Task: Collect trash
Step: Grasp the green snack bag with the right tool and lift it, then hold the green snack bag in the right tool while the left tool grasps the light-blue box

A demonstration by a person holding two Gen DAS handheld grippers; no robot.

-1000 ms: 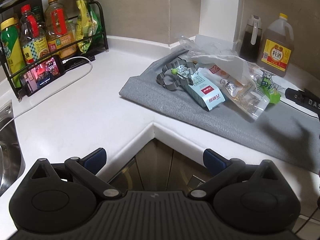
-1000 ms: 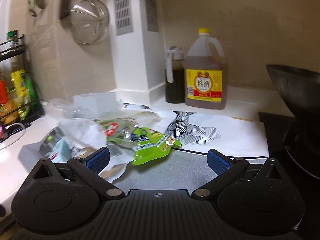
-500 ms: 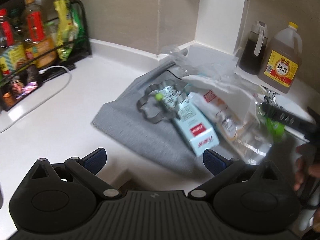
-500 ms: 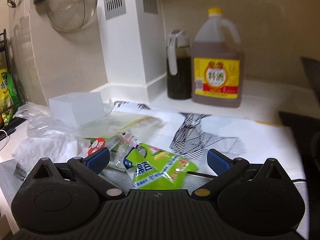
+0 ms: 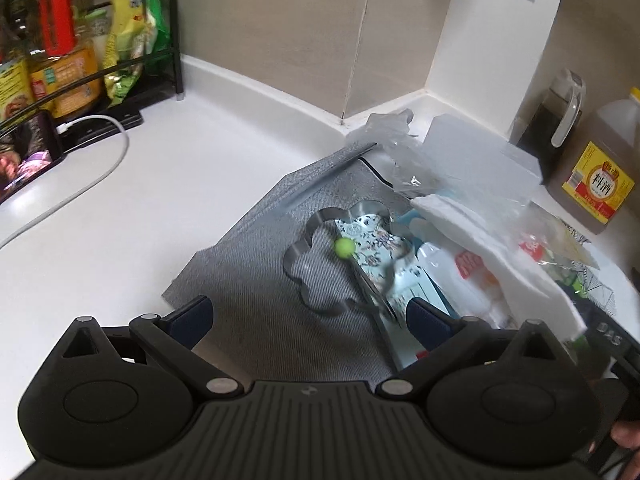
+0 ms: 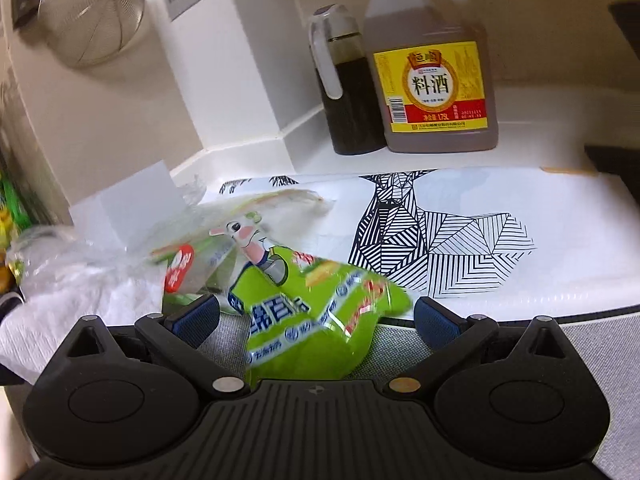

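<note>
A pile of trash lies on a grey mat (image 5: 248, 292): a metal flower-shaped cutter (image 5: 320, 264) with a small green ball (image 5: 345, 247), a light blue carton (image 5: 404, 288), white paper (image 5: 492, 256), clear plastic wrap (image 5: 404, 152) and a green snack bag (image 6: 316, 320). My left gripper (image 5: 308, 318) is open, low over the mat just short of the cutter. My right gripper (image 6: 316, 318) is open with the green bag lying between its fingers, not pinched.
A cooking wine jug (image 6: 432, 64) and a dark sauce bottle (image 6: 344, 80) stand against the back wall. A patterned white mat (image 6: 460, 232) lies before them. A rack of bottles (image 5: 60, 52), a phone (image 5: 24, 156) and its cable (image 5: 92, 176) are at the left.
Both grippers have moved forward and down toward the pile. The left now hangs over the grey mat; the green bag now lies between the right fingers.
</note>
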